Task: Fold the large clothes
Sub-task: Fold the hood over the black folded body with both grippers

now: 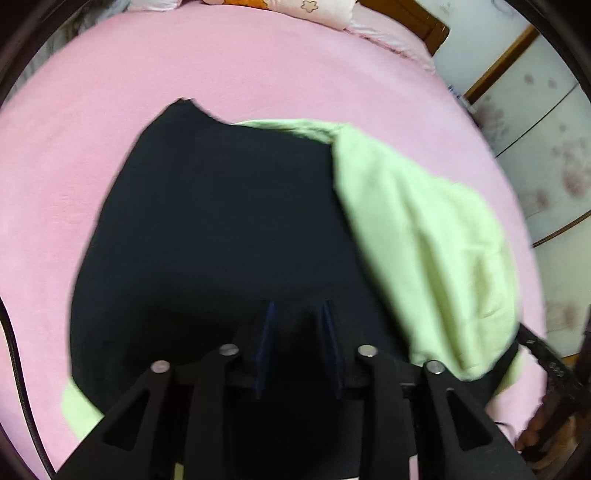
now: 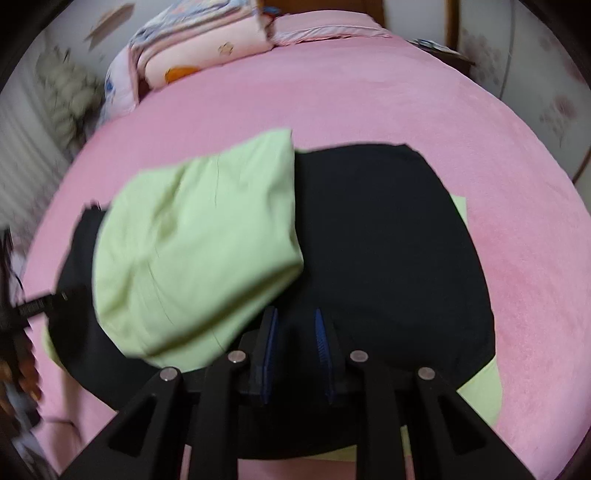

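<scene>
A large dark navy garment [image 1: 221, 229] lies spread on the pink bed [image 1: 74, 147]. A light green flap [image 1: 424, 240] is folded over its right side, and green also peeks out under its lower left corner. My left gripper [image 1: 297, 306] hangs over the dark cloth's near edge, jaws apart, nothing seen between the blue pads [image 1: 266, 332]. In the right wrist view the green flap [image 2: 195, 240] covers the left part of the dark garment [image 2: 388, 240]. My right gripper [image 2: 295, 312] stands open just above the cloth beside the flap's edge.
Folded bedding and pillows [image 2: 192, 48] lie at the head of the bed by a wooden headboard [image 1: 424, 22]. Flower-patterned wardrobe doors [image 1: 535, 140] stand beside the bed. The other gripper [image 2: 33, 306] shows at the left edge, and a hand [image 1: 535, 435] at the lower right.
</scene>
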Demonstrator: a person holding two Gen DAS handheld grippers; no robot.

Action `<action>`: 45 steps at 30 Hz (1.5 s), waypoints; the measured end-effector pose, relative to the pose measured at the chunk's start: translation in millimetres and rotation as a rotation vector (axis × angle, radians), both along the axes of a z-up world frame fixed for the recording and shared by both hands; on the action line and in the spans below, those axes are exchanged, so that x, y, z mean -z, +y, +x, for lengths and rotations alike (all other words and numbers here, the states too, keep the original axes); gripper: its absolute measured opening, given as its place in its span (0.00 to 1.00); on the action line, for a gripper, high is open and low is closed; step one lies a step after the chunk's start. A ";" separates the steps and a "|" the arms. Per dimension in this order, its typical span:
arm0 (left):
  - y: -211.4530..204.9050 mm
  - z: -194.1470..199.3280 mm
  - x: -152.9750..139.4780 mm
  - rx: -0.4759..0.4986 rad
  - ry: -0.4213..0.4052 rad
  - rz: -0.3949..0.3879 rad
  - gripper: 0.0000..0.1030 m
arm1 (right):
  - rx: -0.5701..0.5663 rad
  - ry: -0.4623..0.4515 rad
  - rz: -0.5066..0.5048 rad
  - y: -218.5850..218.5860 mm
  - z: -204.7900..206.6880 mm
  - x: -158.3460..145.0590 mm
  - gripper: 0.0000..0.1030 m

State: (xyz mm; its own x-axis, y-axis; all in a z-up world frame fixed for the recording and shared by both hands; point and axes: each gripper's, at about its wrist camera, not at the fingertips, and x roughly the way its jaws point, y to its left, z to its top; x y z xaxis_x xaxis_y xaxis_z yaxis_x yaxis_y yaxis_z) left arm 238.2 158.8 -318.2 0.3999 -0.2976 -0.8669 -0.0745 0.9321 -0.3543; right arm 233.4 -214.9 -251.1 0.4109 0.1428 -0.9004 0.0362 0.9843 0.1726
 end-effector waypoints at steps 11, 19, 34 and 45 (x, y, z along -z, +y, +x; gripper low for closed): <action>-33.9 5.5 26.7 0.008 0.093 -0.285 0.45 | 0.136 0.067 0.177 -4.6 38.9 3.7 0.40; -32.4 3.6 14.0 0.020 0.112 -0.274 0.05 | 0.144 0.207 0.279 11.0 21.5 35.4 0.05; -14.8 0.9 15.1 0.093 0.102 0.095 0.07 | 0.231 0.278 0.403 44.9 -18.0 66.8 0.06; 2.5 -39.0 -57.1 0.042 -0.003 0.139 0.42 | 0.029 0.049 0.122 71.8 -13.4 -31.2 0.19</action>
State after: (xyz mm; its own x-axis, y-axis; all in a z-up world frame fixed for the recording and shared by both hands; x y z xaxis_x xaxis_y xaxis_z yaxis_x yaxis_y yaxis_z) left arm 199.3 161.3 -261.1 0.3922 -0.1917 -0.8997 -0.0333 0.9744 -0.2222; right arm 220.0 -143.0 -219.9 0.3724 0.2408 -0.8963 0.0758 0.9546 0.2880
